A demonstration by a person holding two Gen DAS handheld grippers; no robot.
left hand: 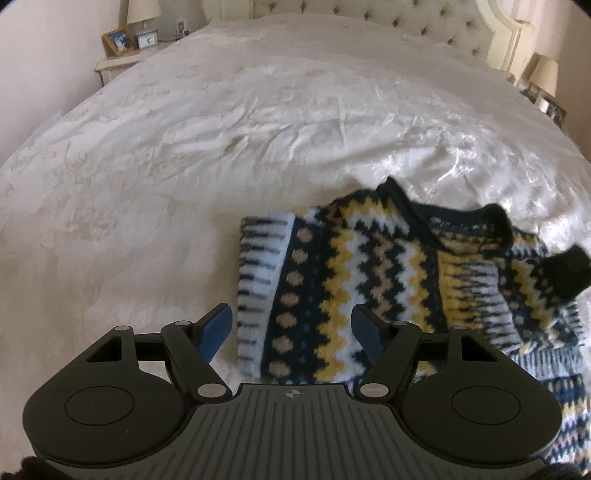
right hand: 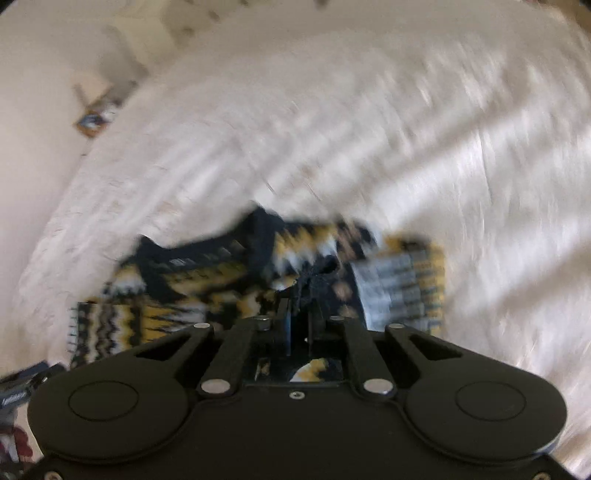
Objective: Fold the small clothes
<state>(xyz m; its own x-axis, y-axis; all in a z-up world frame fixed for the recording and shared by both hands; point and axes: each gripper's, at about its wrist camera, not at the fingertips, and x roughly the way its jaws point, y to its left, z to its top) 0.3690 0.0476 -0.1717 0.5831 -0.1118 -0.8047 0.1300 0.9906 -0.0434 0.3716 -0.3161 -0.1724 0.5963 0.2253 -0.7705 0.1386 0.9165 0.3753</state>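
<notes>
A small knitted sweater (left hand: 354,280) with navy, yellow, white and tan zigzag bands lies partly folded on the white bedspread (left hand: 221,129). My left gripper (left hand: 291,326) is open and empty, its blue-padded fingers straddling the sweater's near left edge just above it. In the blurred right wrist view my right gripper (right hand: 301,314) is shut on a dark navy edge of the sweater (right hand: 317,280) and holds it lifted over the rest of the garment. The black end of a sleeve or cuff (left hand: 567,275) hangs at the right in the left wrist view.
The tufted headboard (left hand: 369,14) is at the far end. A nightstand (left hand: 122,55) with a photo frame, clock and lamp stands at the far left; another lamp (left hand: 543,75) is at the far right. Dark objects (right hand: 22,391) sit at the bed's left edge.
</notes>
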